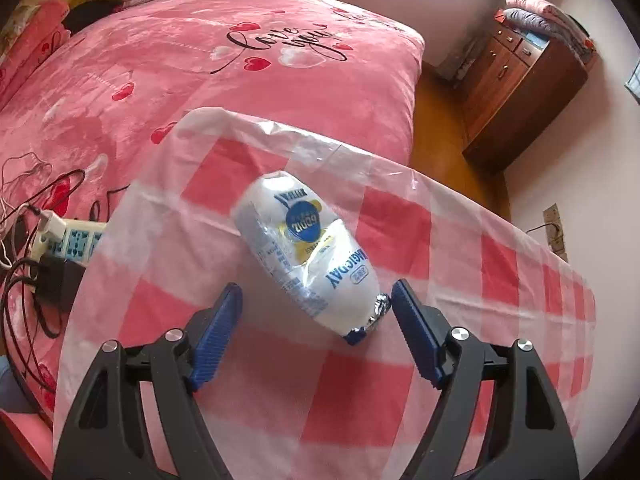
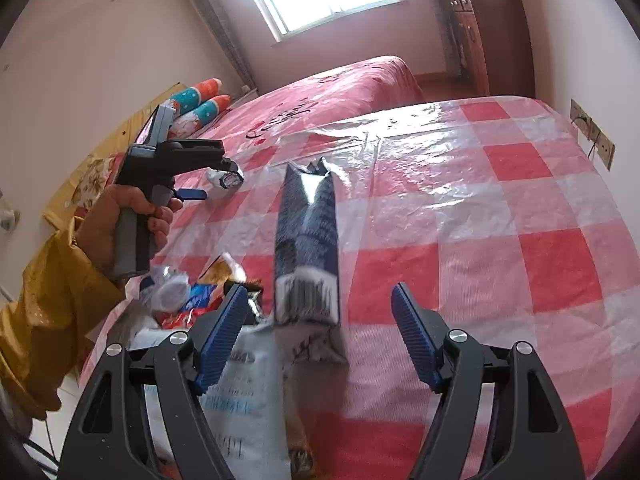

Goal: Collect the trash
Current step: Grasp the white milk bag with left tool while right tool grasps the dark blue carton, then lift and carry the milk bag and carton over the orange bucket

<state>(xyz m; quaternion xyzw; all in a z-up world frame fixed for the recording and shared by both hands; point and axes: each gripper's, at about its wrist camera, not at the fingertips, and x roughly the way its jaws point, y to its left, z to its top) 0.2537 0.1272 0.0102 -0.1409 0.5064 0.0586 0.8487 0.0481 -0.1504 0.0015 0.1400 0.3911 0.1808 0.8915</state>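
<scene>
A white snack wrapper [image 1: 306, 254] with a blue round label lies on the red-and-white checked tablecloth [image 1: 440, 240]. My left gripper [image 1: 316, 308] is open, its blue fingers on either side of the wrapper's near end, not touching it. In the right wrist view the left gripper [image 2: 212, 180] hovers over the same wrapper [image 2: 225, 178]. My right gripper [image 2: 318, 312] is open. A dark blue wrapper [image 2: 308, 248] with a barcode stands blurred between its fingers, not gripped. Below it lie a grey-white bag [image 2: 240, 392] and several crumpled wrappers [image 2: 188, 296].
A bed with a pink heart-print cover [image 1: 200, 72] lies just beyond the table. A power strip with cables [image 1: 60, 240] rests on it at left. A brown wooden cabinet [image 1: 520, 84] stands at the far right. A wall socket [image 2: 592, 136] is by the table's right side.
</scene>
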